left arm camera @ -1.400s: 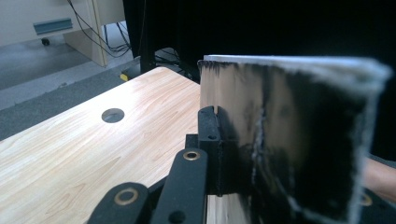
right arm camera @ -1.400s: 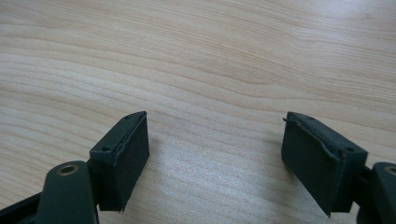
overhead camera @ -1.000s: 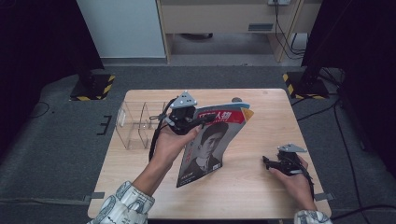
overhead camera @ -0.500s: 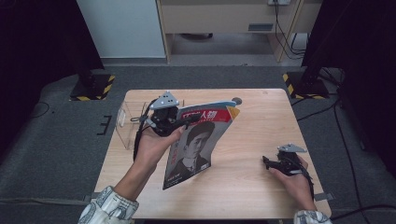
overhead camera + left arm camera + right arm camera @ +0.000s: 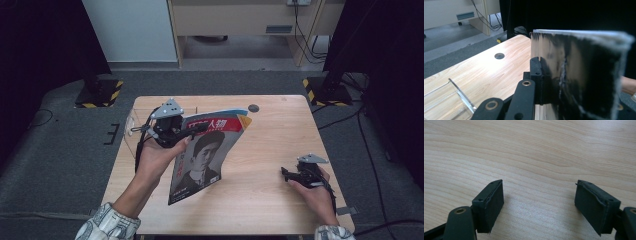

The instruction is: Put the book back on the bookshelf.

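At the middle of the high view we see the wooden table (image 5: 270,150), then the magazine (image 5: 207,150) hanging left of centre, lifted clear, our left gripper (image 5: 192,131) clamped tight on its top edge. A clear plastic holder (image 5: 132,125) sits further left. Lower right, our right gripper (image 5: 284,173) rests wide apart, holding nothing.

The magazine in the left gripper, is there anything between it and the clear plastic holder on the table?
Nothing visible. The left gripper holds the magazine up just right of the clear holder, with bare table between them.
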Tool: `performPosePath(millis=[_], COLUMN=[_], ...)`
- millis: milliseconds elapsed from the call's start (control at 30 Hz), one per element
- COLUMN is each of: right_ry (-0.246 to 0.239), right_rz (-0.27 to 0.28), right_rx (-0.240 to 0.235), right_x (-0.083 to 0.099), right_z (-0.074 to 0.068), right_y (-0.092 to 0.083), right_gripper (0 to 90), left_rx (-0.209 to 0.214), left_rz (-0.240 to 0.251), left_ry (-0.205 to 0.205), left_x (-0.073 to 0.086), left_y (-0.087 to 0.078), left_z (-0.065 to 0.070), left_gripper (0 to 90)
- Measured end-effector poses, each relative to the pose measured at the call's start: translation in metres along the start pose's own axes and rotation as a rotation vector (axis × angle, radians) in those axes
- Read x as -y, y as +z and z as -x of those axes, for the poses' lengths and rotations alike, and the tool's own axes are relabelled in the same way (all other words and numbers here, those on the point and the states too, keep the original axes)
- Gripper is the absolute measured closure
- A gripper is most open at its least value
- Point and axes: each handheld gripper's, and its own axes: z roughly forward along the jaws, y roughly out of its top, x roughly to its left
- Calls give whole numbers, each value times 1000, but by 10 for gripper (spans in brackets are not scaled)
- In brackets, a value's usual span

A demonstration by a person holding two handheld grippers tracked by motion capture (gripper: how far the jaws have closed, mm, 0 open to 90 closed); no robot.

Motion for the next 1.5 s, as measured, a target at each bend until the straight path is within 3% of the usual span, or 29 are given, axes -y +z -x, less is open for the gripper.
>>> performPosePath(millis=[433, 1500], right_ry=[4, 1], right_rz=[2, 1], right_rx=[2, 1], right_x=[0, 0], right_z=[-1, -1], right_y=[0, 0], right_gripper=[235, 235], left_rx=[-19, -61], left_rz=[7, 15], left_ry=[0, -24], left_x=[6, 20], left_y=[-23, -57], left_z=[-4, -24], left_gripper=[866, 867])
